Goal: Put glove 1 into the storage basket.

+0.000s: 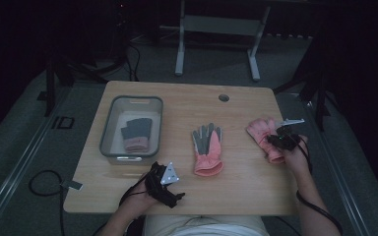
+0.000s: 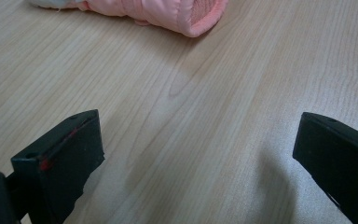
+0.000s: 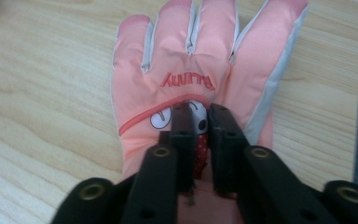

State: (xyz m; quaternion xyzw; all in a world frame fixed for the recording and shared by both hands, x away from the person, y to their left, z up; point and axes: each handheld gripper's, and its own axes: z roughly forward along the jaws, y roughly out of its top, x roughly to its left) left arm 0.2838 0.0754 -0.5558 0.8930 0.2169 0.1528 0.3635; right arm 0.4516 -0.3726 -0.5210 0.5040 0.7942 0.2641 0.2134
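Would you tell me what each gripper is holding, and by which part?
The right gripper pinches the pink glove on the back, below the lettering. The left gripper is open, holding nothing.

Pink glove (image 3: 200, 79) flat, table's rt edge

A bin (image 1: 109, 129) is set on the table's (image 1: 236, 105) left half, with a glove (image 1: 137, 133) laid inside it. A second glove (image 1: 207, 149) is laid mid-table, right of the bin. A third glove (image 1: 262, 132) is placed near the right edge, under the right gripper (image 1: 275, 138). The left gripper (image 1: 164, 183) is held at the near edge, before the bin.
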